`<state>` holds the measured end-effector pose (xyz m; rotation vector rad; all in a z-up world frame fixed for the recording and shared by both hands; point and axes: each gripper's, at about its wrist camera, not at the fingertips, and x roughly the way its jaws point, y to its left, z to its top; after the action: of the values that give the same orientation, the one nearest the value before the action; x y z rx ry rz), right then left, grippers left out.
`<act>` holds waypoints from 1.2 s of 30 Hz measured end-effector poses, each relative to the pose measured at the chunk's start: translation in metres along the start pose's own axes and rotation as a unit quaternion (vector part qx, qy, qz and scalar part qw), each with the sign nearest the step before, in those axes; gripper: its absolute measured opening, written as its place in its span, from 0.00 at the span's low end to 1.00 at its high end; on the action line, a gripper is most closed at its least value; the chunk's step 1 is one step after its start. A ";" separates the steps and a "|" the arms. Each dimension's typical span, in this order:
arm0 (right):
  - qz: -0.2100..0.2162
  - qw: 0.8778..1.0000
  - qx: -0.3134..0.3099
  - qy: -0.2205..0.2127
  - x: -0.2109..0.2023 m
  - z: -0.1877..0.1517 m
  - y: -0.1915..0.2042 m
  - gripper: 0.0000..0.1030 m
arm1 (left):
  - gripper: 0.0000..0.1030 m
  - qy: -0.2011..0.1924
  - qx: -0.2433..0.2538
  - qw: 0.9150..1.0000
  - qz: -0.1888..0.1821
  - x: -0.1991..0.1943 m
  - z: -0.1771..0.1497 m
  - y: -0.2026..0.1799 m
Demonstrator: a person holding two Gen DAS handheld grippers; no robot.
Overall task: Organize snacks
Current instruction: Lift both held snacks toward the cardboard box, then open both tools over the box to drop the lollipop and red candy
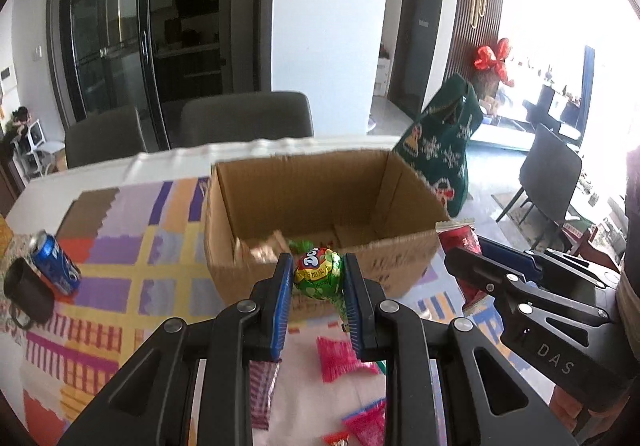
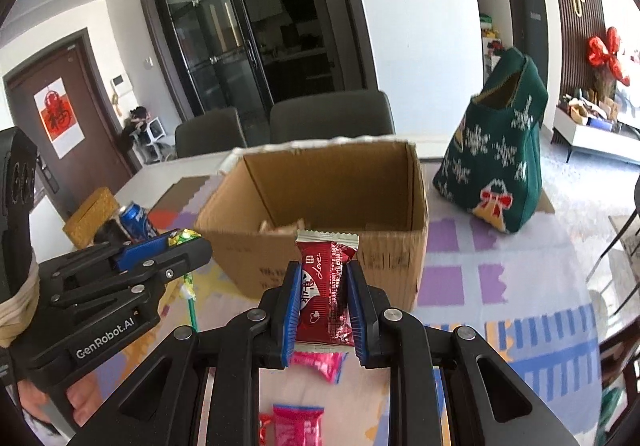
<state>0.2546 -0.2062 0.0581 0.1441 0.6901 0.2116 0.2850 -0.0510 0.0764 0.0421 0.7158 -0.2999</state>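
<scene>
Snacks are in both claws, short of the open cardboard box (image 1: 320, 206): the left gripper (image 1: 317, 288) has its blue pads pressed against the head of a green-wrapped lollipop (image 1: 318, 272), just in front of the box's near wall, while the right gripper (image 2: 323, 292) is clamped on a red snack packet (image 2: 326, 286) standing upright between its fingers, also close before that wall. The box's near rim sits lower than its far wall, and some wrapped pieces lie on its floor. In the right wrist view the left gripper comes in from the left, near the box's front left corner, with free tablecloth between the two tools. Loose pink packets (image 2: 318, 364) lie on the cloth below the claws. A blue soda can (image 1: 56, 264) lies tipped beside a dark mug (image 1: 26, 296) well to the left; a green knitted bag (image 2: 496, 162) stands to the right of the box, apart from it. The table (image 1: 132, 230) carries a patchwork cloth of purple, yellow and orange. Grey chairs (image 2: 332, 118) stand behind it, before dark glass doors (image 2: 224, 34).
</scene>
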 end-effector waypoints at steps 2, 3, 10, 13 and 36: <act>-0.001 1.000 -0.004 -0.007 -0.001 0.007 0.001 0.23 | 0.24 -0.005 0.003 1.000 0.002 0.000 0.008 0.001; -0.001 1.000 -0.006 -0.011 -0.002 0.012 0.001 0.23 | 0.24 -0.007 0.004 1.000 0.003 0.000 0.011 0.001; -0.004 1.000 -0.014 -0.021 0.005 0.036 0.000 0.23 | 0.24 -0.012 0.016 1.000 0.021 0.010 0.034 0.005; -0.006 1.000 -0.018 -0.018 0.011 0.045 -0.001 0.23 | 0.24 -0.012 0.020 0.999 0.028 0.017 0.043 0.008; -0.022 0.998 -0.051 0.012 0.071 0.076 0.000 0.23 | 0.25 0.027 0.018 0.998 0.053 0.080 0.065 0.029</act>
<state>0.3569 -0.1943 0.0727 0.0278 0.7039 0.2057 0.3920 -0.0531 0.0716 0.1218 0.7587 -0.2101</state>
